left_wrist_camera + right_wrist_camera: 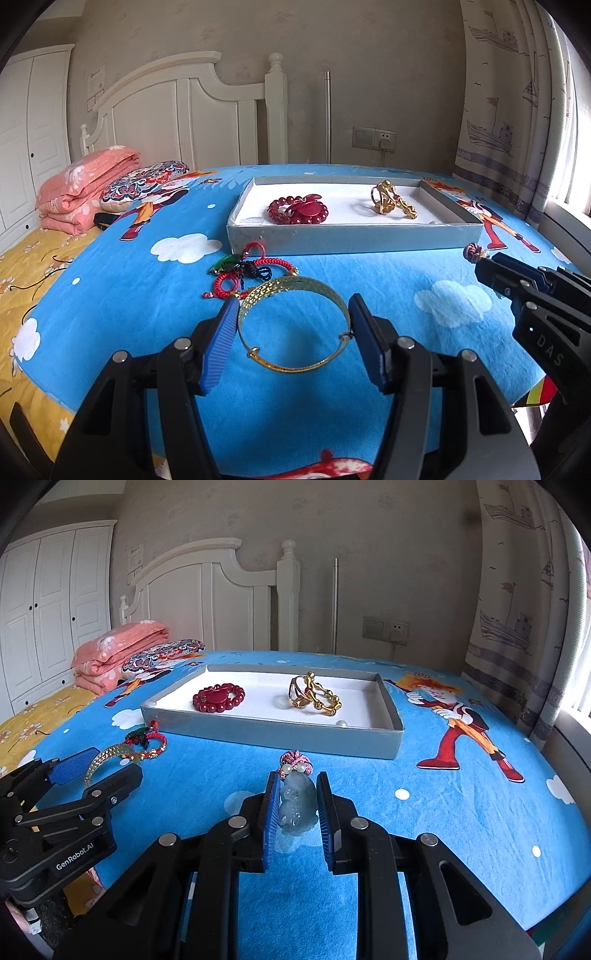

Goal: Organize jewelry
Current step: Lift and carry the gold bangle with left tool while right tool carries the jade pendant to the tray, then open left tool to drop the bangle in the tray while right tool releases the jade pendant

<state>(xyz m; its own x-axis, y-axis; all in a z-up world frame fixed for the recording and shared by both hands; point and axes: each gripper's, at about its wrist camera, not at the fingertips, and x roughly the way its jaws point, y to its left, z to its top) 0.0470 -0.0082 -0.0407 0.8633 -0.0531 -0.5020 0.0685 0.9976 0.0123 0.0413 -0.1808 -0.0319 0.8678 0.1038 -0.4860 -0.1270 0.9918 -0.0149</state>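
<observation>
While both sets of tongs sit low over the blue cartoon bedspread, each has a piece between its pads. Left gripper stands about half open, blue pads touching the two sides of a gold bangle, which lies flat on the cloth. Right gripper is nearly closed, clamped on a pale blue-green jade pendant with a pink knotted cord and small beads at its far end. Just beyond the bangle lies a tangle of red cord bracelets (a green charm mixed in). Further back sits the grey tray, white lined, holding a red bead bracelet on the left and gold pieces on the right, well apart. Folded pink quilt and a patterned pillow lie far left by the white headboard.
</observation>
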